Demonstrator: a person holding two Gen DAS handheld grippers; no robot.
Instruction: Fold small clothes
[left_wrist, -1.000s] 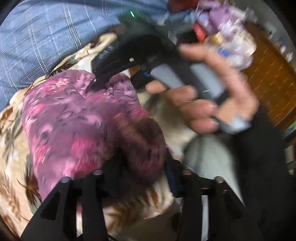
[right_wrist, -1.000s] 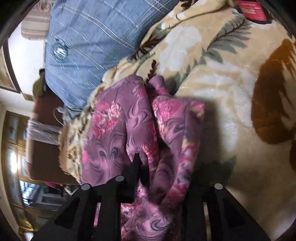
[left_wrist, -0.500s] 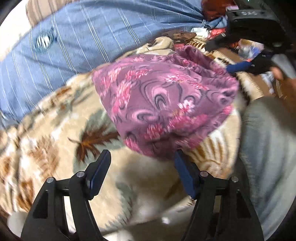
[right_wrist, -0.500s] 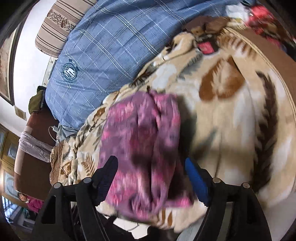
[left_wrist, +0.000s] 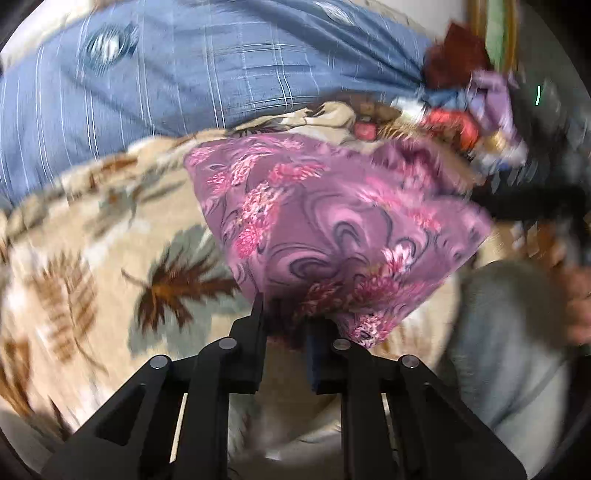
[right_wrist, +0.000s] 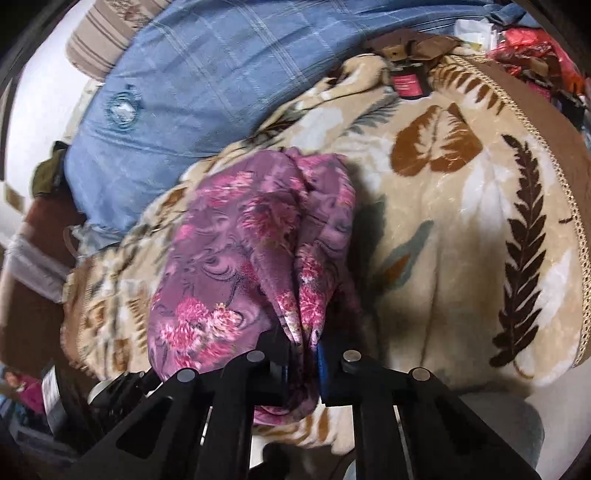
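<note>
A purple garment with pink flowers (left_wrist: 332, 221) lies folded on a beige leaf-patterned blanket (left_wrist: 92, 258). My left gripper (left_wrist: 284, 325) is closing on the garment's near edge, and cloth is pinched between its pads. In the right wrist view the same garment (right_wrist: 236, 258) is bunched into lengthwise folds. My right gripper (right_wrist: 301, 350) is closing on its near end, with a fold of cloth squeezed between the jaws. The right-hand tool shows blurred at the far right of the left wrist view, at the garment's other corner.
A blue checked pillow (left_wrist: 166, 74) lies behind the blanket, with a striped cushion (right_wrist: 99, 40) beyond it. A heap of coloured clothes (left_wrist: 472, 114) sits at the back right. A grey-trousered leg (left_wrist: 498, 350) is near the right. The blanket's brown border (right_wrist: 546, 122) curves along the right.
Both grippers stood open around the garment half a second ago; now both have closed onto its near edges. The left view has slid right, and the garment looks flatter.
</note>
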